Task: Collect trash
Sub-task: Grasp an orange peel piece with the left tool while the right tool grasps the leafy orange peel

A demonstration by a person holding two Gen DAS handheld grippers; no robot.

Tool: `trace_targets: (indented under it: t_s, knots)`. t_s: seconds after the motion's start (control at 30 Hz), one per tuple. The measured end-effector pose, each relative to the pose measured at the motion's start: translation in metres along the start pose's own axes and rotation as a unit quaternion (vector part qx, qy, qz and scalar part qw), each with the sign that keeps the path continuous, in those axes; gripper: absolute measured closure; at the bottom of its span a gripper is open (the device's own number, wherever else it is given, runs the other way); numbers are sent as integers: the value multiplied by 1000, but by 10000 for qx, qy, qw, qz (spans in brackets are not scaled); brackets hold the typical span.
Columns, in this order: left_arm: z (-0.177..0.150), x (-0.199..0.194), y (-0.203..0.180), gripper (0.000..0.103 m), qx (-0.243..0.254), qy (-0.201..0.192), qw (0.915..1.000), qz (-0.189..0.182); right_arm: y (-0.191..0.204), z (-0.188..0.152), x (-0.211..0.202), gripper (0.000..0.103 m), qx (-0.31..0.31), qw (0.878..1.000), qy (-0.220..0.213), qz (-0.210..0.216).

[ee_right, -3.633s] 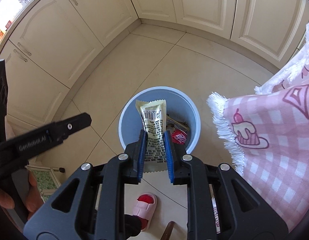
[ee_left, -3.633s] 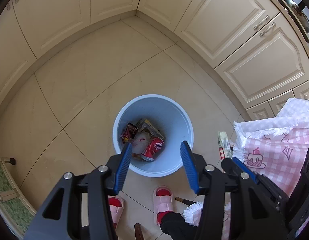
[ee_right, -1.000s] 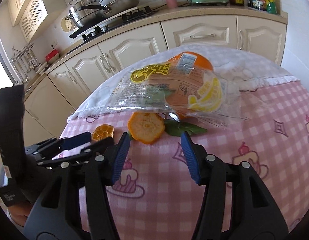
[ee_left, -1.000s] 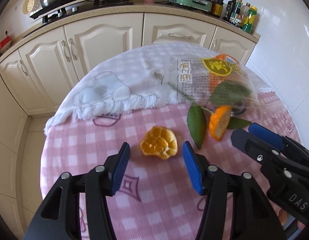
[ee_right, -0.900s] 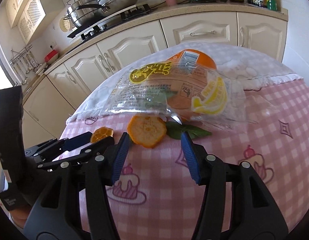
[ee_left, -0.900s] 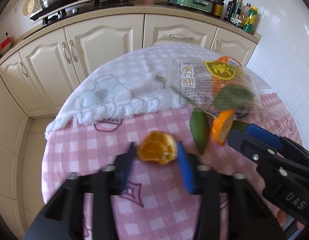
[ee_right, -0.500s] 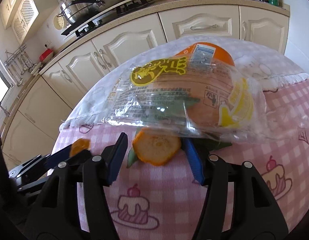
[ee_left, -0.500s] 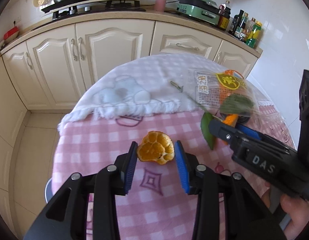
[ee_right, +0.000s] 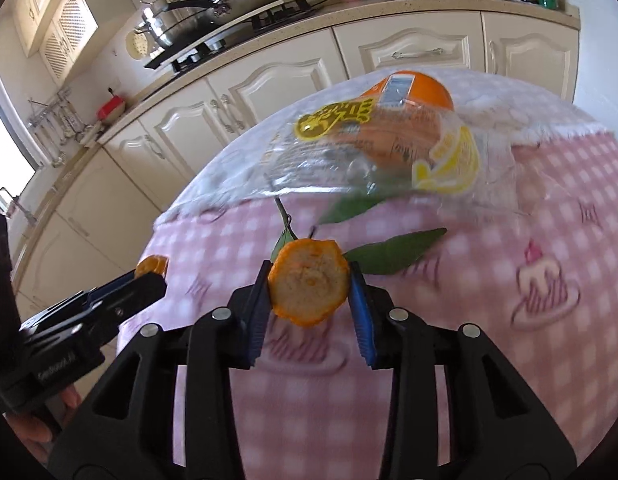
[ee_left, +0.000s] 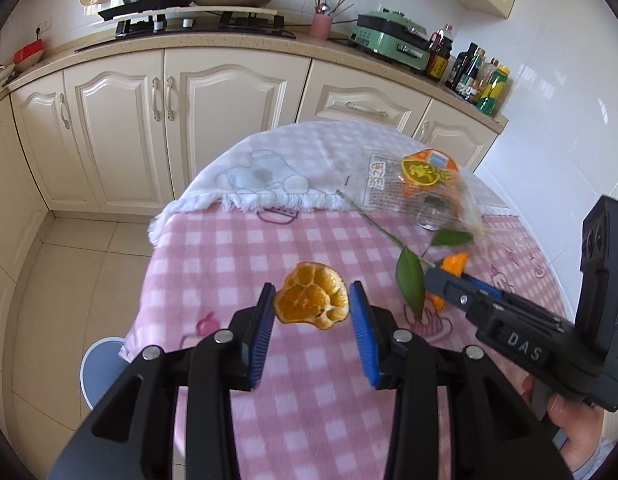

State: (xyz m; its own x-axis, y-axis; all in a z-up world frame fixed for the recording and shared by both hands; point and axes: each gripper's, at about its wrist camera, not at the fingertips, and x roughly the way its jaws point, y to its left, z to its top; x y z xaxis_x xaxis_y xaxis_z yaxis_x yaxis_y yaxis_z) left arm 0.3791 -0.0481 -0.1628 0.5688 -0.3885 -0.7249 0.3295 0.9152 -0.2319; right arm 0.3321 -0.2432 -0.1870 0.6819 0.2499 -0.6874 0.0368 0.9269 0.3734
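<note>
With the left gripper (ee_left: 311,306) closed on one peel (ee_left: 311,300) and the right gripper (ee_right: 307,294) pinching another peel (ee_right: 308,282) above the table's (ee_left: 309,400) left edge, both likely need carrying to the bin (ee_left: 99,364).

The left gripper (ee_left: 312,308) points forward and down, its blue-padded fingers (ee_left: 265,332) drawn in on either side of what it carries — pads touching at both edges. The right gripper (ee_right: 308,295) is posed the same way, its fingers (ee_right: 359,320) pressed in likewise. A bare hand (ee_left: 577,436) wraps the right gripper's handle — seen from the left wrist view.
</note>
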Motion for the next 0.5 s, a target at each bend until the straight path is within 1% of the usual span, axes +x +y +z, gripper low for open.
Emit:
trace_targets:
  t_s: [0.1,0.23,0.27,0.4,0.5]
  knots:
    - [-10,-17,8,66,-80,-85,9999,-41,13,-12,-10,67,-14,9998,-7,198]
    - [-22,-34,24,66,-214,-145,9997,3,37,-24,-16,67,-88,9990,46,446]
    - [-26,-39,29,66,-257,-165,9995,39,47,-27,-16,67,-112,9983,87,562]
    - [-39,-57,55,66,-463,-250,9985,162,81,-35,-8,67,-321,9962,197,782]
    - [-49,-70,83,66,-629,-315,9970,329,114,-42,2,67,-533,9936,305,950]
